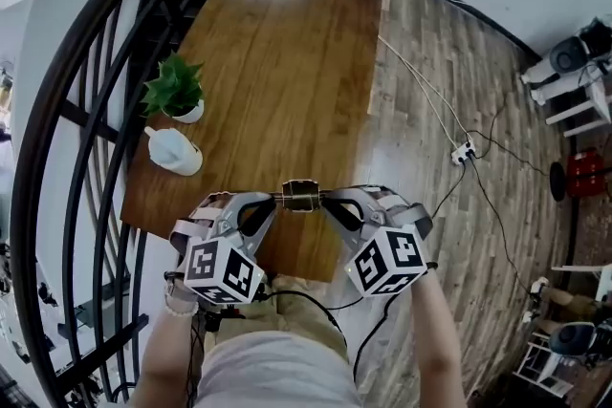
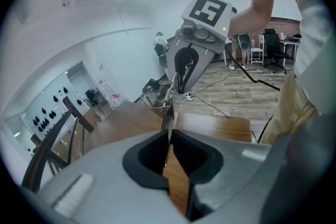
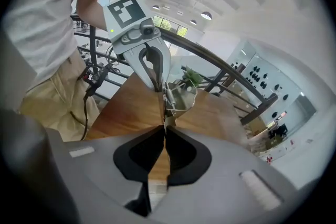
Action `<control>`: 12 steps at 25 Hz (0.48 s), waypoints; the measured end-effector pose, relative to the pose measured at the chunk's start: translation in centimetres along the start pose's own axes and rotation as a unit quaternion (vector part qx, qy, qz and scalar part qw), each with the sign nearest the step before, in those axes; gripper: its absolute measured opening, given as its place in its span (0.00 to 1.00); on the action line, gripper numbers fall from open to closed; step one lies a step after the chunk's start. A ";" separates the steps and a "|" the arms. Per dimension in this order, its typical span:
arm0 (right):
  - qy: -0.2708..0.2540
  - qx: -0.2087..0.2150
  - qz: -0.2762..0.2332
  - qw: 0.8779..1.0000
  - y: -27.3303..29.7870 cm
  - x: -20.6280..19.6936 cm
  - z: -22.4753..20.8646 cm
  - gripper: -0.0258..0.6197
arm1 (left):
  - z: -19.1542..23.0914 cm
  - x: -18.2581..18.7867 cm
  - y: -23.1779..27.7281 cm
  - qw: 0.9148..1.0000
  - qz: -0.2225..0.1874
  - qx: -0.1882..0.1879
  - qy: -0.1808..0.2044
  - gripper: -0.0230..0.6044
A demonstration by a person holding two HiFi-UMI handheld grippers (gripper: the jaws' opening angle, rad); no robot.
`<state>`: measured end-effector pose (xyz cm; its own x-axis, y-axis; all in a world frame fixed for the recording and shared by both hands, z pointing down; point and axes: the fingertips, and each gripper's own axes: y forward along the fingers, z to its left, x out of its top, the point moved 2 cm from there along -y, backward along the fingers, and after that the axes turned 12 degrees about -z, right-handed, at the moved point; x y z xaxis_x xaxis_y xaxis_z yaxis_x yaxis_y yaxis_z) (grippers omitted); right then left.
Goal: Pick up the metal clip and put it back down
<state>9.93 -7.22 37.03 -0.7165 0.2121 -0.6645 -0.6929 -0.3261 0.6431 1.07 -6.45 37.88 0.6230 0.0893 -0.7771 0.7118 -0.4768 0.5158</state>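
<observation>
Seen from above, a metal clip point(image 1: 300, 195) hangs in the air over the near edge of a wooden table point(image 1: 287, 53), held between two hand-held grippers. The left gripper point(image 1: 275, 200) has its jaws pinched together on one thin wing of the clip. The right gripper point(image 1: 327, 199) is likewise closed on the opposite wing. The clip looks light, rigid and spring-loaded, with smooth steel that may slip, so the flat wings seem the safest hold. A small potted plant point(image 1: 175, 89) stands well apart on the table.
</observation>
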 end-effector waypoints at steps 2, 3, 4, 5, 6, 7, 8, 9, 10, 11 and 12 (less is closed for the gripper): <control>-0.009 -0.009 -0.002 1.000 -0.6 0.8 -0.3 0.10 | 0.5 0.7 -0.6 1.000 -0.003 0.006 0.013 0.10; -0.014 -0.014 -0.003 1.000 -0.9 1.2 -0.5 0.10 | 0.7 1.2 -0.9 1.000 -0.005 0.010 0.020 0.10; -0.019 -0.019 -0.005 1.000 -1.3 1.5 -0.7 0.10 | 1.0 1.6 -1.2 1.000 -0.007 0.015 0.027 0.10; -0.025 -0.023 -0.006 0.999 -1.6 1.9 -0.9 0.10 | 1.2 2.1 -1.5 0.999 -0.008 0.020 0.034 0.10; -0.030 -0.028 -0.007 0.999 -2.0 2.3 -1.0 0.10 | 1.4 2.5 -1.9 0.999 -0.009 0.025 0.041 0.10; -0.035 -0.032 -0.008 0.999 -2.4 2.7 -1.2 0.10 | 1.6 3.0 -2.1 0.998 -0.011 0.029 0.047 0.10; -0.039 -0.037 -0.008 0.999 -2.8 3.0 -1.3 0.10 | 1.7 3.4 -2.4 0.998 -0.012 0.033 0.052 0.10; -0.041 -0.041 -0.009 0.998 -3.1 3.3 -1.4 0.10 | 1.8 3.7 -2.6 0.998 -0.014 0.036 0.055 0.10; -0.044 -0.044 -0.010 0.998 -3.4 3.6 -1.6 0.10 | 1.9 4.0 -2.8 0.997 -0.015 0.038 0.059 0.10; -0.049 -0.047 -0.010 0.998 -3.6 3.8 -1.6 0.10 | 2.0 4.3 -3.0 0.997 -0.016 0.041 0.062 0.10; -0.053 -0.050 -0.010 0.997 -3.8 4.0 -1.7 0.10 | 2.1 4.6 -3.2 0.997 -0.017 0.042 0.066 0.10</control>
<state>9.87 -6.69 31.25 -0.7113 0.3128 -0.6294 -0.6989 -0.4101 0.5860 0.98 -6.40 31.89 0.6401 0.2186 -0.7365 0.7069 -0.5433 0.4530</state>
